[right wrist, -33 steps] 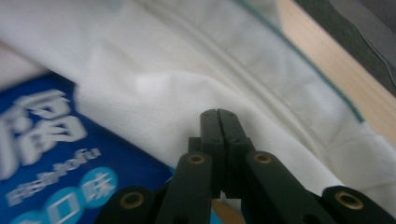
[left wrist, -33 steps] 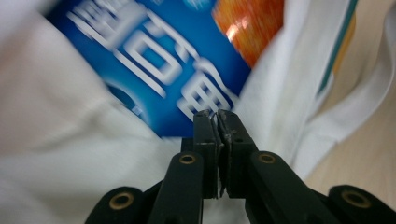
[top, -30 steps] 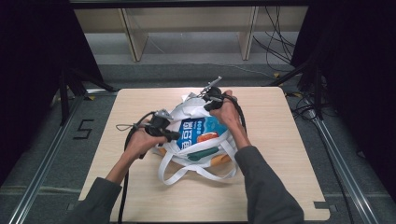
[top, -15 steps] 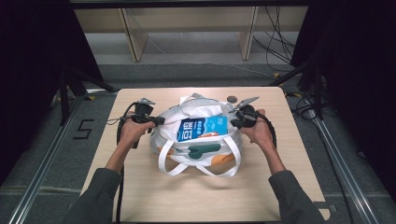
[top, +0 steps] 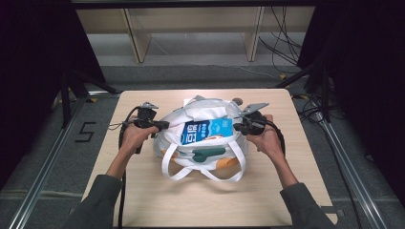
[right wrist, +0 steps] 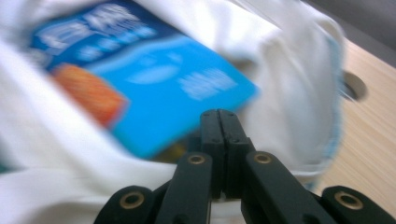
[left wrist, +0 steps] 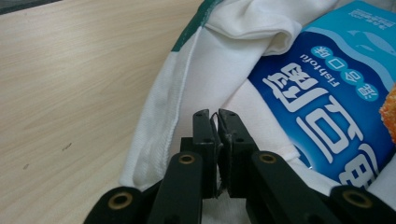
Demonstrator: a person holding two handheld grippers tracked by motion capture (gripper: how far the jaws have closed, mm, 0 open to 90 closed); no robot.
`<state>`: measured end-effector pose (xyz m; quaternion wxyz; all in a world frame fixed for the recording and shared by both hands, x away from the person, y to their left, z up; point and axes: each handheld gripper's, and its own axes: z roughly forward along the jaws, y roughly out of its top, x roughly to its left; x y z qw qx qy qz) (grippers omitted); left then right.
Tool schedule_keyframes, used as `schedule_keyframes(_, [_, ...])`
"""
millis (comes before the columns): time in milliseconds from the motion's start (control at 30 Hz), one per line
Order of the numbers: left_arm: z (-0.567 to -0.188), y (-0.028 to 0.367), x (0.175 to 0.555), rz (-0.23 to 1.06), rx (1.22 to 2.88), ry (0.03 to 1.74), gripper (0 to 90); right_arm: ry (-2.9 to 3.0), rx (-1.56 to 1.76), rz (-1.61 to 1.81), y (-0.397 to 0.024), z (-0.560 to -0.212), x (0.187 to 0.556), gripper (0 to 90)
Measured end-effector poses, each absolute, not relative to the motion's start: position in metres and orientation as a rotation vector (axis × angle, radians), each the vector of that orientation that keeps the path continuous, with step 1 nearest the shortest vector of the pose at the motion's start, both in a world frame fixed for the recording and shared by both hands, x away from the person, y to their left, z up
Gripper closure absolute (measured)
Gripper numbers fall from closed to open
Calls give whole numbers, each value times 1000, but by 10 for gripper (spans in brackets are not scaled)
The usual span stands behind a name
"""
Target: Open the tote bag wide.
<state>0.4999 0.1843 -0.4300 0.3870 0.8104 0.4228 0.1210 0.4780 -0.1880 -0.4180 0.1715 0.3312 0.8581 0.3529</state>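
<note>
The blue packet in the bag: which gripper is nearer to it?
Right. The right gripper is at the blue packet's right edge; the left gripper is at the white bag's left rim, slightly farther off.

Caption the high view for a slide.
Both grippers, left and right, flank a white tote bag holding a blue fish-tofu pack.

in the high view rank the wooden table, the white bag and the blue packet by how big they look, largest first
1. wooden table, largest by far.
2. white bag, spread across the table's middle.
3. blue packet, smallest, partly tucked into the bag, so part of it may be hidden.
</note>
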Motion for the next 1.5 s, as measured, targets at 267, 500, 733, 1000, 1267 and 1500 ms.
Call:
schedule_keyframes(267, [-433,183,499,291,2056,1080,856,2520,837,955,-190,-422,442,900])
schedule_keyframes(500, [-436,182,496,264,2043,1075,863,2525,869,980,-197,-443,433,900])
schedule_keyframes(733, [-423,188,485,269,1979,1047,816,2439,842,1078,-202,-416,432,900])
schedule_keyframes(1000, [-415,194,468,222,1860,1018,674,2370,877,1172,-206,-405,428,851])
schedule_keyframes(1267, [-405,198,447,184,1834,982,575,2316,887,1204,-215,-398,424,806])
schedule_keyframes(1500, [-402,199,429,184,1799,928,509,2288,907,1226,-221,-395,418,753])
